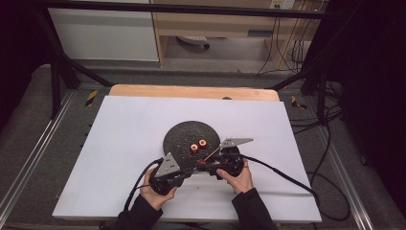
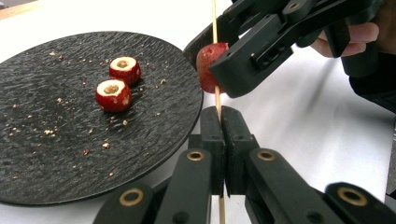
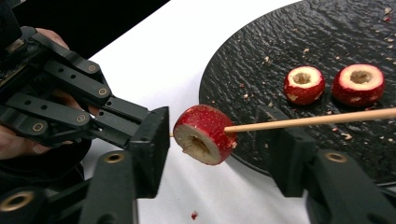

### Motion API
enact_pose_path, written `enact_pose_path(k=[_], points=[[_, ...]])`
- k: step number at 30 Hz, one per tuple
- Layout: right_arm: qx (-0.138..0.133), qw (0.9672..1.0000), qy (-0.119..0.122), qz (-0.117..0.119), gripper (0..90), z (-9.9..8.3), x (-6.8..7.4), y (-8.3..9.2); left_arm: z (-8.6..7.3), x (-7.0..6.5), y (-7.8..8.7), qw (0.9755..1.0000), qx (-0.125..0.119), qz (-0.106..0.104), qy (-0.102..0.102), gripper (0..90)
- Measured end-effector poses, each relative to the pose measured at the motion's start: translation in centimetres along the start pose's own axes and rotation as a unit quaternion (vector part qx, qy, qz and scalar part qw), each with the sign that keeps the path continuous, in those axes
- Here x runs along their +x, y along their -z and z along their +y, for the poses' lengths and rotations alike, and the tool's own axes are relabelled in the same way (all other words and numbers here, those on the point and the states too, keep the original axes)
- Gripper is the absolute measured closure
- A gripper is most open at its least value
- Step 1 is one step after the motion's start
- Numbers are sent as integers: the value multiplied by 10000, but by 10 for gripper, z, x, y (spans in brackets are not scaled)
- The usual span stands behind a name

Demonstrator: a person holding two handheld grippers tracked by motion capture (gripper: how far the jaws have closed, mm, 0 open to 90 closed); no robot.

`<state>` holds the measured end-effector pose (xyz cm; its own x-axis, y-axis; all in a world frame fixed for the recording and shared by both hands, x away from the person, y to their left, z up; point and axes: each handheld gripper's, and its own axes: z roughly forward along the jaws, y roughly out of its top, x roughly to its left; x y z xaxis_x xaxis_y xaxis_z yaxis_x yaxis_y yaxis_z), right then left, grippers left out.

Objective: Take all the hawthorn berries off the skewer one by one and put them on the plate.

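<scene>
A thin wooden skewer point(image 2: 217, 95) stands up out of my left gripper point(image 2: 222, 112), whose jaws are shut on its lower part. A red cored fruit piece point(image 3: 203, 135) is threaded on the skewer point(image 3: 317, 120). My right gripper point(image 3: 217, 137) is open, one jaw on each side of that piece; the left jaw is close to it, the right jaw apart. Two more cored red pieces point(image 2: 112, 94) point(image 2: 124, 69) lie side by side on the round black plate point(image 2: 56, 140). In the high view both grippers meet at the plate's point(image 1: 184, 132) near edge.
White paper point(image 1: 124, 158) covers the table around the plate. Crumbs are scattered on the plate point(image 3: 280, 46), and a red speck point(image 3: 194, 215) lies on the paper. Cables point(image 1: 287, 175) trail from both grippers toward the right and the front.
</scene>
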<state>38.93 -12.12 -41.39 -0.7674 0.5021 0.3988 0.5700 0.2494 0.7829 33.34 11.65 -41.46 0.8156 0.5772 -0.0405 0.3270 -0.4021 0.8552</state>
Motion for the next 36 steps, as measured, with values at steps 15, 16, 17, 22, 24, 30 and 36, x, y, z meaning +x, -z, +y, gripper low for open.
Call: enact_pose_path(k=[15, 16, 17, 22, 24, 30, 36], points=[[12, 9997, -51, 247, 598, 2, 0, 2, -1, 1, 5, 10000, -53, -5, -16, 881], [4, 9997, -29, 230, 598, 3, -1, 2, -2, 1, 6, 10000, -62, -7, -11, 881], [-4, 9997, -37, 221, 600, 3, -1, 3, -2, 2, 7, 10000, -58, 0, -12, 881], [-100, 9999, -35, 63, 603, 8, -3, 8, -6, 4, 12, 10000, -81, 15, 12, 881], [-149, 9999, -48, 24, 603, 10, -4, 10, -7, 5, 15, 10000, -79, 21, 5, 881], [-244, 9996, -74, -75, 603, 16, -8, 14, -10, 7, 19, 9999, -103, 35, 24, 881], [-344, 9992, -70, -178, 604, 21, -11, 19, -13, 8, 24, 9999, -115, 44, 17, 881]])
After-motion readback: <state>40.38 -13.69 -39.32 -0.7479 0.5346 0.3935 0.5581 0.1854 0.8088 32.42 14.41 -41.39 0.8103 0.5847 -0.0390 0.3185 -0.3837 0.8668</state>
